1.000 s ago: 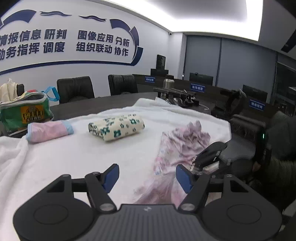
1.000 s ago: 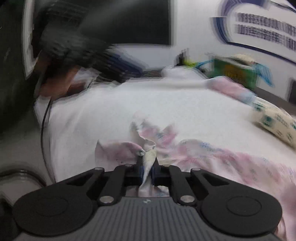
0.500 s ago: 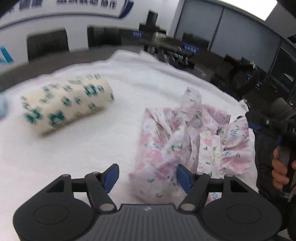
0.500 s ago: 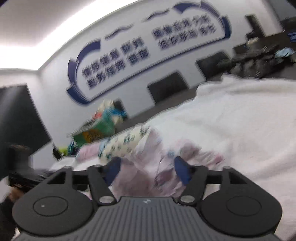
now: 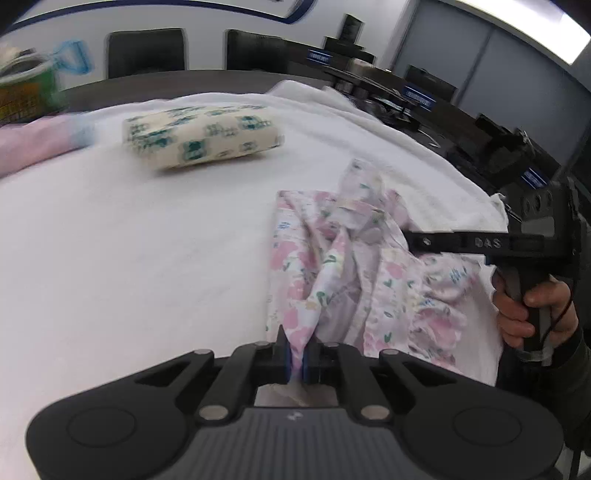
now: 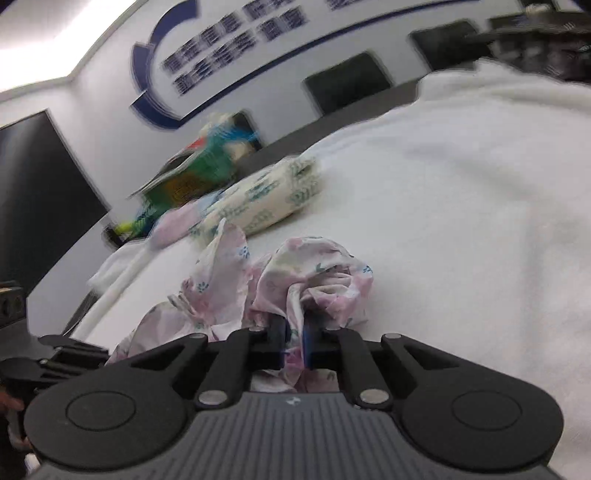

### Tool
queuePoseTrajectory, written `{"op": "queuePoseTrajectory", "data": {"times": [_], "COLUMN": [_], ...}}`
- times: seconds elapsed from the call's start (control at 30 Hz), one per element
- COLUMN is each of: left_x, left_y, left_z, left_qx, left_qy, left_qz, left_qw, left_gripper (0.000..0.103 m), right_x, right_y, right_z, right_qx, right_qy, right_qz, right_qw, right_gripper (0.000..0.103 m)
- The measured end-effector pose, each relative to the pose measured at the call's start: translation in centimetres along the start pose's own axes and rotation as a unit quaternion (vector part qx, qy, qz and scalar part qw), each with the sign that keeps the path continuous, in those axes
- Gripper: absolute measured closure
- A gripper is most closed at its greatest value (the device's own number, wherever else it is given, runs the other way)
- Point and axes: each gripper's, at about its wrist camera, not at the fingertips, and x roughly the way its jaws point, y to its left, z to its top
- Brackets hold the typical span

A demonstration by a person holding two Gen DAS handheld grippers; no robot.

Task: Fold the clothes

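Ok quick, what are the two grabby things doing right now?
Left hand-held gripper: closed, pinching the floral garment.
Right hand-held gripper: closed, pinching the same garment.

A white wall carries a curved dark-blue band with blue Chinese lettering, too blurred to read. Against it stand two black high-backed office chairs, pulled up to a long dark conference table draped in a white fluffy cloth. A large black wall screen hangs to one side. Grey panelled partitions close the far end, under a bright ceiling light strip. Small blue nameplates line the farther desks.
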Motion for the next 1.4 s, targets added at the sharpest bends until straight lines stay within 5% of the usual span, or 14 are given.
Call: {"op": "queuePoseTrajectory", "data": {"times": [0.13, 0.2, 0.3, 0.33, 0.5, 0.6, 0.67, 0.7, 0.73, 0.83, 1.03, 1.17, 1.23, 1.4], "left_x": [-4.9, -7.0, -11.2, -12.6, -14.7, -10.6, -8.5, -8.4, -8.7, -10.8, -11.9, -12.1, -12.3, -11.7], "left_y": [2.9, 4.8, 5.8, 5.7, 0.9, -2.9, -3.0, -2.3, -1.4, 1.4, 2.2, 2.2, 2.5, 1.7], "left_z": [-4.1, -5.8, -8.0, -8.7, -9.9, -9.2, -9.1, -9.3, -9.5, -11.3, -13.1, -12.7, -12.6, -11.4], "left_qx": [-0.022, -0.025, -0.016, -0.006, 0.145, 0.228, 0.228, 0.208, 0.178, 0.073, 0.021, 0.019, 0.006, 0.006], "left_qy": [0.000, -0.007, -0.080, -0.107, -0.186, -0.127, -0.083, -0.074, -0.072, -0.115, -0.150, -0.151, -0.158, -0.160], "left_qz": [0.036, 0.060, 0.067, 0.053, -0.023, 0.037, 0.063, 0.057, 0.045, 0.045, 0.043, 0.051, 0.051, 0.053], "left_qw": [0.9991, 0.9979, 0.9944, 0.9928, 0.9716, 0.9646, 0.9680, 0.9737, 0.9804, 0.9897, 0.9876, 0.9870, 0.9860, 0.9856], "left_gripper": [0.096, 0.084, 0.059, 0.054, 0.013, 0.021, 0.059, 0.090, 0.097, 0.097, 0.097, 0.097, 0.097, 0.096], "right_x": [0.7, 0.9, -0.1, -0.5, -4.2, -4.4, -5.0, -5.3, -5.5, -6.8, -5.4, 1.5, 3.6, 1.7], "right_y": [5.6, 8.3, 11.4, 12.4, 12.6, 12.9, 13.2, 13.4, 13.6, 13.6, 14.2, 17.4, 17.1, 9.8], "right_z": [-3.0, -4.3, -5.2, -5.5, -4.4, -3.3, -3.0, -2.8, -2.6, -1.9, 0.0, -3.8, -3.5, 3.2], "right_qx": [-0.037, -0.060, -0.110, -0.126, -0.268, -0.388, -0.439, -0.464, -0.488, -0.530, -0.477, -0.546, -0.511, -0.277], "right_qy": [0.038, 0.054, 0.064, 0.067, 0.025, 0.041, 0.061, 0.070, 0.080, 0.094, 0.022, 0.100, 0.122, 0.026], "right_qz": [0.032, 0.052, 0.099, 0.115, 0.118, 0.112, 0.138, 0.152, 0.165, 0.187, 0.231, 0.208, 0.205, 0.166], "right_qw": [0.998, 0.995, 0.987, 0.983, 0.956, 0.914, 0.886, 0.870, 0.854, 0.822, 0.848, 0.805, 0.826, 0.946], "right_gripper": [0.095, 0.095, 0.079, 0.069, 0.058, 0.058, 0.058, 0.057, 0.057, 0.056, 0.036, 0.040, 0.095, 0.098]}}
